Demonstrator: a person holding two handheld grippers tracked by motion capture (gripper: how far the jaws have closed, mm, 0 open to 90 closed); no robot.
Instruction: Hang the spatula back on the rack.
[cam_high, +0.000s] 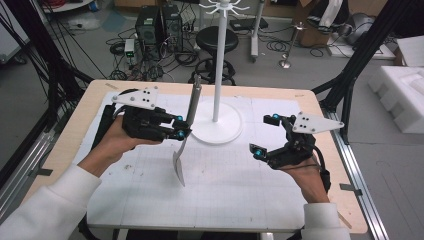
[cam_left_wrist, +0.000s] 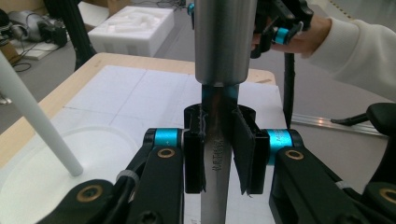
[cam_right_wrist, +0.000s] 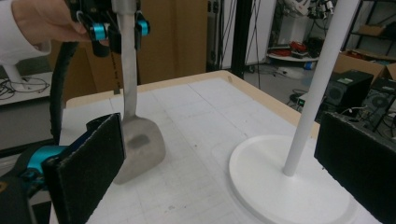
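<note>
Nearest the person, the right gripper (cam_high: 267, 136) hangs to the right of the white pole stand with a round base (cam_high: 218, 126), its black padded jaws spread wide around nothing. Left of that stand, the left gripper (cam_high: 181, 127) is clamped tight on the flat shank of a steel spatula with a round metal handle (cam_high: 186, 133), held upright, its blade tip near or on the white gridded mat (cam_high: 235, 190) in front of the stand's base. The spatula looks stiff, fairly light and slick, so I would grip the flat shank just below the handle, where pads bite squarely; the round handle might roll. The hooks atop the stand rise beyond.
</note>
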